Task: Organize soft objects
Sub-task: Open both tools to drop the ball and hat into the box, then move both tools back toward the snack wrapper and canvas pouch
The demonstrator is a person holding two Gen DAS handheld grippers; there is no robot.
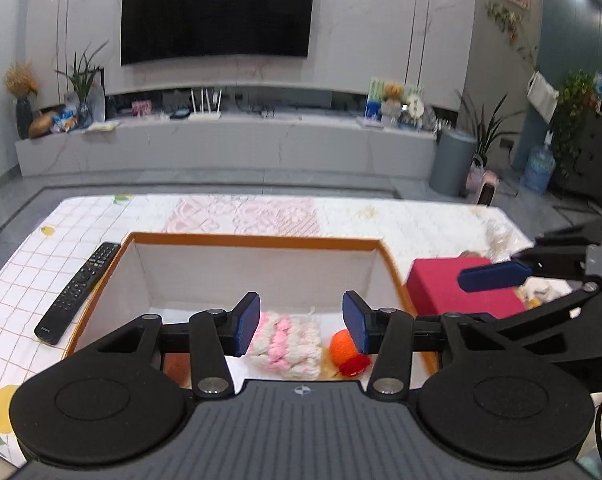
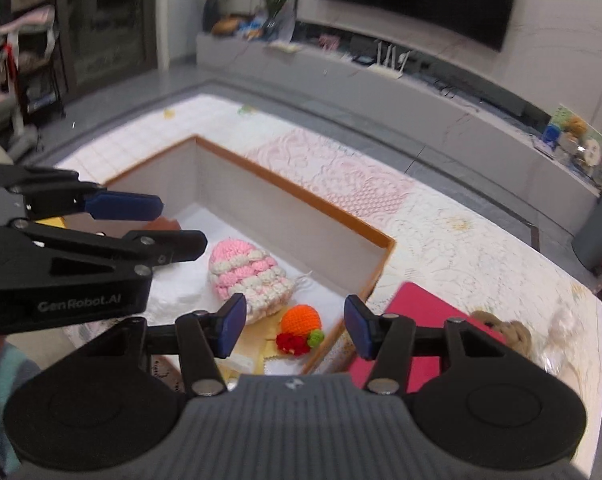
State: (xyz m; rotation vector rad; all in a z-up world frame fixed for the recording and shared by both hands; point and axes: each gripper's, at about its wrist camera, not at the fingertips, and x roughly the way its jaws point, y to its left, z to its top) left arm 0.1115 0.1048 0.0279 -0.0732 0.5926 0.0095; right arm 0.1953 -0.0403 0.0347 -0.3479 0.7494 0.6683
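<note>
A pink-and-white knitted hat (image 2: 250, 280) lay on its side in the orange-rimmed box (image 2: 301, 196). Just right of it sat an orange crochet fruit (image 2: 301, 320), a red flower at its near side.

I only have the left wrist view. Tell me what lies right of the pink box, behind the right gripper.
Observer: A tan knotted soft item lies on the tablecloth beside the pink box.
Operator: Report what the orange crochet piece carries.
Observer: The orange crochet piece has a red flower and a green ball attached.
Operator: Describe the pink and white knit's shape.
Observer: The pink and white knit is egg-shaped, lying inside the orange-rimmed box.
</note>
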